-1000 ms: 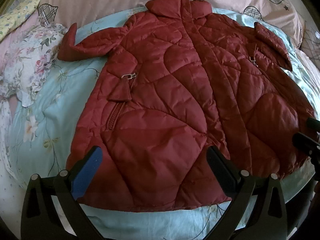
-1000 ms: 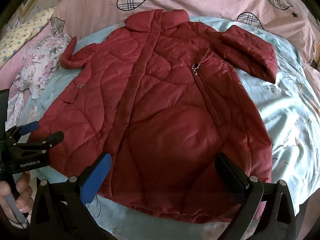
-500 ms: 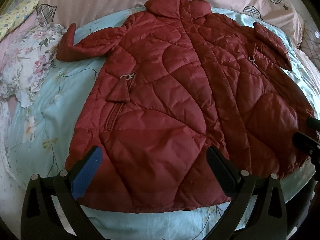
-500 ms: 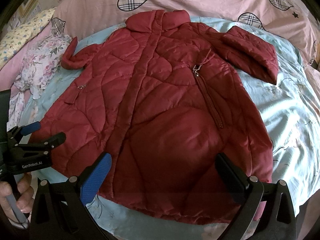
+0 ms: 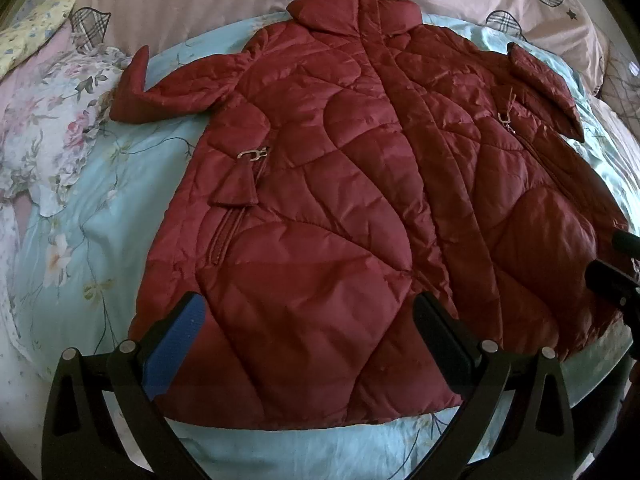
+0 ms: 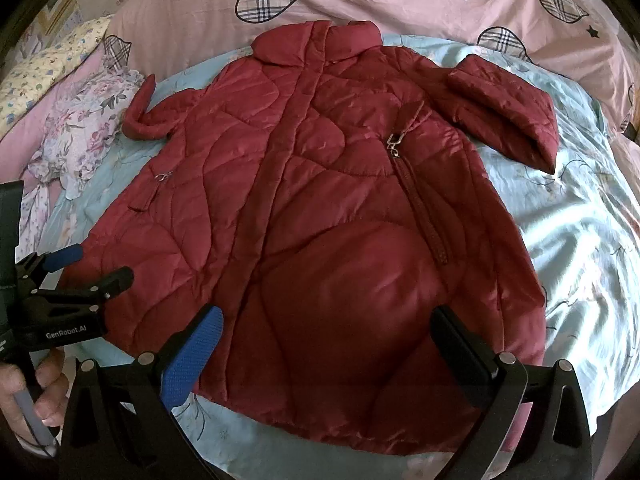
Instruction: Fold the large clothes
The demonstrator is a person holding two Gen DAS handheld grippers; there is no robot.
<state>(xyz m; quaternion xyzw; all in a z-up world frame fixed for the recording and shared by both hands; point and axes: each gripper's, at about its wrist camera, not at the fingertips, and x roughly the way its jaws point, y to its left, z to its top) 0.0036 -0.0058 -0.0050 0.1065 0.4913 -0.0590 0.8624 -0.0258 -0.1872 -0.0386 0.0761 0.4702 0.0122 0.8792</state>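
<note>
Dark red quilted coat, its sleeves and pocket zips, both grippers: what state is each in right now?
Dark red quilted coat: spread flat, front up, unfolded, closed down the middle.
Its left-side sleeve: stretched outward, cuff tipped up.
Its right-side sleeve: angled outward, cuff opening showing.
Pocket zips: closed.
Left gripper: open, holding nothing.
Right gripper: open, holding nothing.

The quilted coat (image 5: 340, 220) is showing a glossy, puffy cloth with metal zip pulls (image 5: 252, 154), lying on a smooth, matt cotton bedsheet (image 5: 100, 216).
</note>
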